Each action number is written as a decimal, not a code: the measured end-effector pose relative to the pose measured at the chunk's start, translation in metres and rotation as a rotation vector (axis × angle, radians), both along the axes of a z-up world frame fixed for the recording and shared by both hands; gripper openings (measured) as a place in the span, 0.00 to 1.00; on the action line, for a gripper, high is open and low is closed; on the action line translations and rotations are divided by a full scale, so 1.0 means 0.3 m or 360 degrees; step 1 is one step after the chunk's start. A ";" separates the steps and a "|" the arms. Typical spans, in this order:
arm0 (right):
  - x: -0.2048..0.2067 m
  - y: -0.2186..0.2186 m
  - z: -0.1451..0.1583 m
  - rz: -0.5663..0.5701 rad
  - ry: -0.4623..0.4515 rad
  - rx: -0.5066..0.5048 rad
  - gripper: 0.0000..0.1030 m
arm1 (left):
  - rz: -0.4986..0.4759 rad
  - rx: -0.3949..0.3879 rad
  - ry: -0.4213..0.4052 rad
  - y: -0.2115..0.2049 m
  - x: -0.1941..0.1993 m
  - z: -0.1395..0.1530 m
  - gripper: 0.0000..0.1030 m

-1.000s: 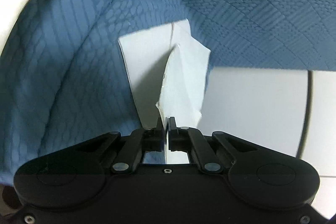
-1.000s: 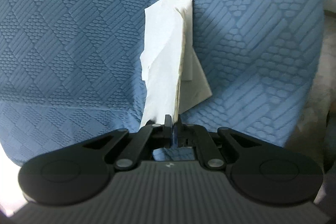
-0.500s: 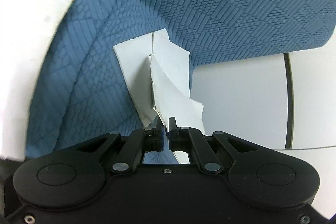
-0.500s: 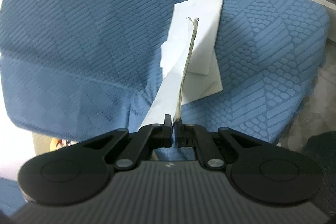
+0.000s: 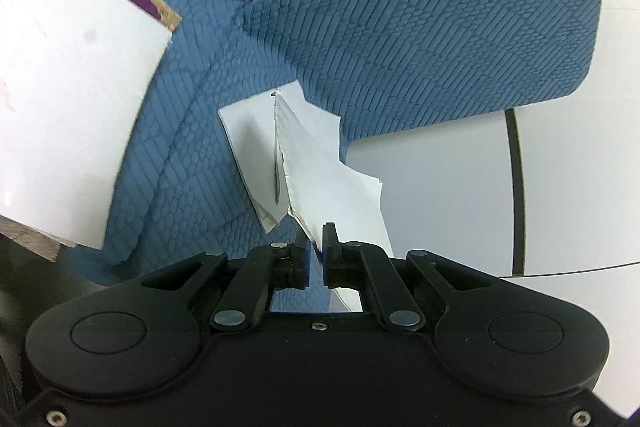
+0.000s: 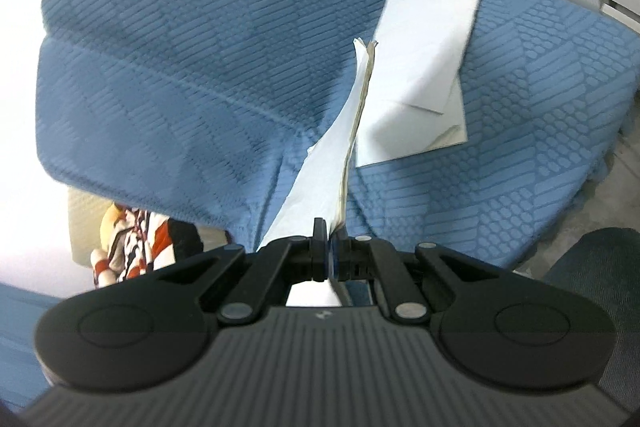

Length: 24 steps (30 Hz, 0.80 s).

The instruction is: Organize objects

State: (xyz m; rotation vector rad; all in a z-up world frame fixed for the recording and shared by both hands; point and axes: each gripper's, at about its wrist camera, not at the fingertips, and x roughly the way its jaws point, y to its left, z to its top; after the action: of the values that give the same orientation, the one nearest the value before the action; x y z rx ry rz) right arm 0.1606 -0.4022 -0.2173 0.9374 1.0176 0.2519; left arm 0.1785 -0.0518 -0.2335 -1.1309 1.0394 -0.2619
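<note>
Left hand-held gripper [image 5: 316, 243], black, tilted downward: jaws clenched on the near corner of a white folded paper booklet [image 5: 304, 155] held edge-on above a blue quilted textured cover [image 5: 420, 39]. Right hand-held gripper [image 6: 330, 241], likewise tilted down: jaws clamped on another corner of the same booklet [image 6: 420, 67], its pages fanning away. Beyond, left view: white box with a purple stripe [image 5: 76, 39], pale surface [image 5: 432, 187]. Right view, lower left: red-and-white striped item [image 6: 140, 243], blurred.
</note>
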 end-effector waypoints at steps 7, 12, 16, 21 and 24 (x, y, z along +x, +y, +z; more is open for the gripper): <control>0.002 0.079 0.082 0.0088 -0.0038 0.0004 0.06 | 0.0047 0.0032 -0.0029 0.089 -0.045 0.095 0.05; 0.000 0.147 0.134 0.0154 -0.0087 -0.0008 0.06 | 0.0065 0.0045 -0.0063 0.159 -0.076 0.152 0.06; 0.000 0.197 0.172 0.0197 -0.0123 -0.0007 0.06 | 0.0087 0.0049 -0.0088 0.218 -0.092 0.193 0.06; 0.007 0.270 0.204 0.0256 -0.0157 0.0002 0.06 | 0.0145 0.0035 -0.0122 0.303 -0.114 0.238 0.06; 0.012 0.318 0.217 0.0295 -0.0170 0.0014 0.06 | 0.0163 0.0066 -0.0129 0.351 -0.128 0.252 0.07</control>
State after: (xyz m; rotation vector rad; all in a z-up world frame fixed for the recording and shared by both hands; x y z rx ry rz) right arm 0.1642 -0.3068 -0.1521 0.8296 1.0062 0.4570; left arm 0.1402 0.0536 -0.1580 -1.1238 0.9086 -0.2021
